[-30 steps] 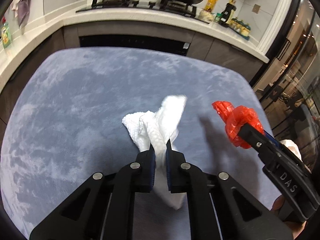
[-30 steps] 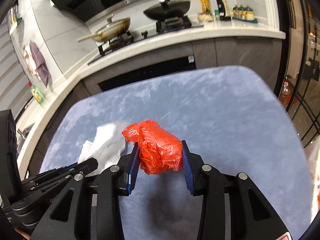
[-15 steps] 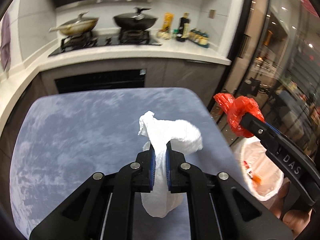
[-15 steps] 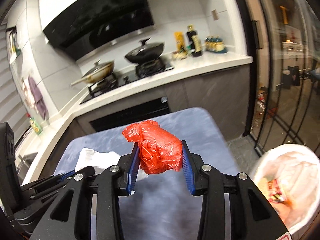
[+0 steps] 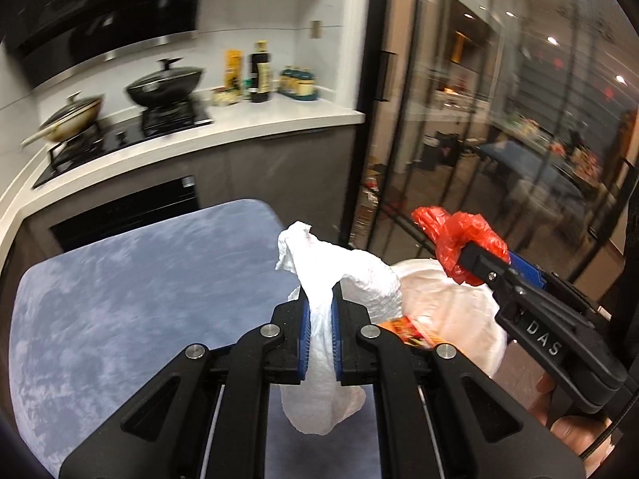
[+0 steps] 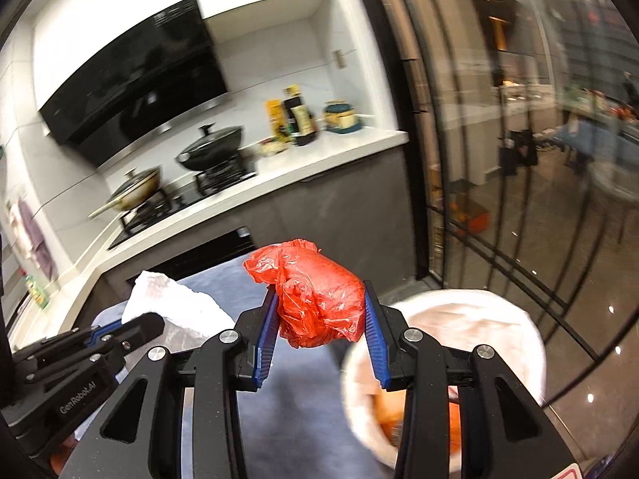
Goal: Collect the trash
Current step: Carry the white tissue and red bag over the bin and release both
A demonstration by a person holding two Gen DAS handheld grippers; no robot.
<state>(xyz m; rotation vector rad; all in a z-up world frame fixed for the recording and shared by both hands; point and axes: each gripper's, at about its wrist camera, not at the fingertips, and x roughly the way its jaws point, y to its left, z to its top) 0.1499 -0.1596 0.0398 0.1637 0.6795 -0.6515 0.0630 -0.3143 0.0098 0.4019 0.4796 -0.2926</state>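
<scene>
**Red and white refuse held clear of the table, bin within reach**

Red plastic bag (image 6: pixel 321 299), crumpled into a wad, sits between the blue pads of the right gripper (image 6: pixel 321 335); the jaws stand partly apart and press on its sides. The left gripper (image 5: pixel 319 319) is pinched almost fully closed on a white paper towel (image 5: pixel 339 279), which drapes over and below the fingers.

Both items are carried off the right edge of the blue-grey table (image 5: pixel 120 299), above or just short of a white-lined trash bin (image 6: pixel 479 319) on the floor. Holding them high and forward suits a drop into the liner, which already contains orange-coloured wrappers, though blur prevents naming them.

Legible writing: "DAS" on the right gripper's body; "GenRobot.AI" on the left gripper's body. Bottle labels on the counter (image 5: pixel 279 119) are unreadable.
</scene>
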